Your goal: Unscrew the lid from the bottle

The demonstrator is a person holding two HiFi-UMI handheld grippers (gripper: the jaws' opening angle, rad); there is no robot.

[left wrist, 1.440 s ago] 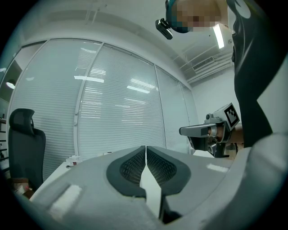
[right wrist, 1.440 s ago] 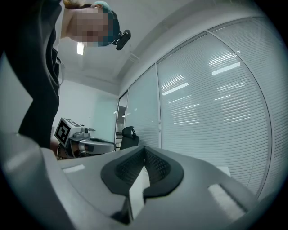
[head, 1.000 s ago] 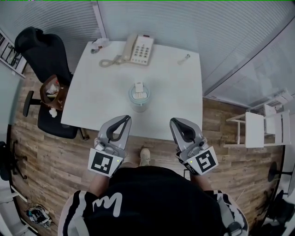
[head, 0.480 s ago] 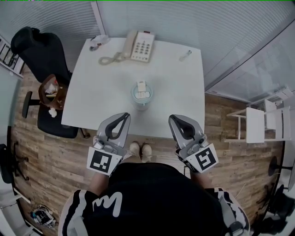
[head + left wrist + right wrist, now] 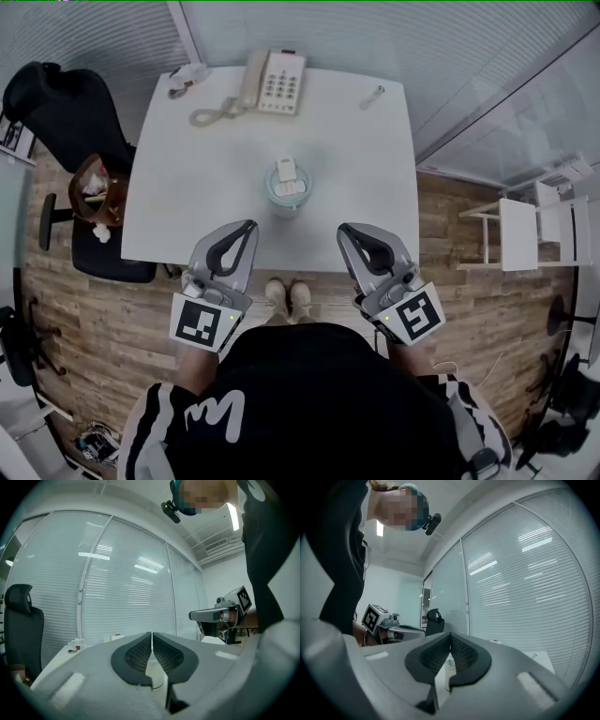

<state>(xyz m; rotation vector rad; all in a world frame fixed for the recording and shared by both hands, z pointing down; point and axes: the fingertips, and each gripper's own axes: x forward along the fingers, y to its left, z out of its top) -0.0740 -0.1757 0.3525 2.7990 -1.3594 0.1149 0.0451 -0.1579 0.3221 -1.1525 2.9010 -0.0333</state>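
A pale green bottle (image 5: 287, 186) with a white lid stands upright near the middle of the white table (image 5: 187, 206). My left gripper (image 5: 247, 226) hovers over the table's near edge, left of the bottle and short of it, jaws shut with nothing between them. My right gripper (image 5: 343, 230) hangs at the near edge on the other side, also shut and empty. In the left gripper view the shut jaws (image 5: 151, 637) hide the bottle, and the right gripper (image 5: 220, 618) shows at the right. In the right gripper view its tip (image 5: 450, 637) is closed, with the left gripper (image 5: 382, 623) at the left.
A white desk phone (image 5: 275, 82) with a coiled cord lies at the table's far edge, a small object (image 5: 184, 79) at the far left corner and a pen-like thing (image 5: 373, 97) at the far right. A black office chair (image 5: 70, 122) stands left, a white rack (image 5: 525, 234) right.
Both grippers have shifted slightly toward the table, with the head view moving along; the table and bottle now sit a little higher in the picture. Jaws stayed shut.
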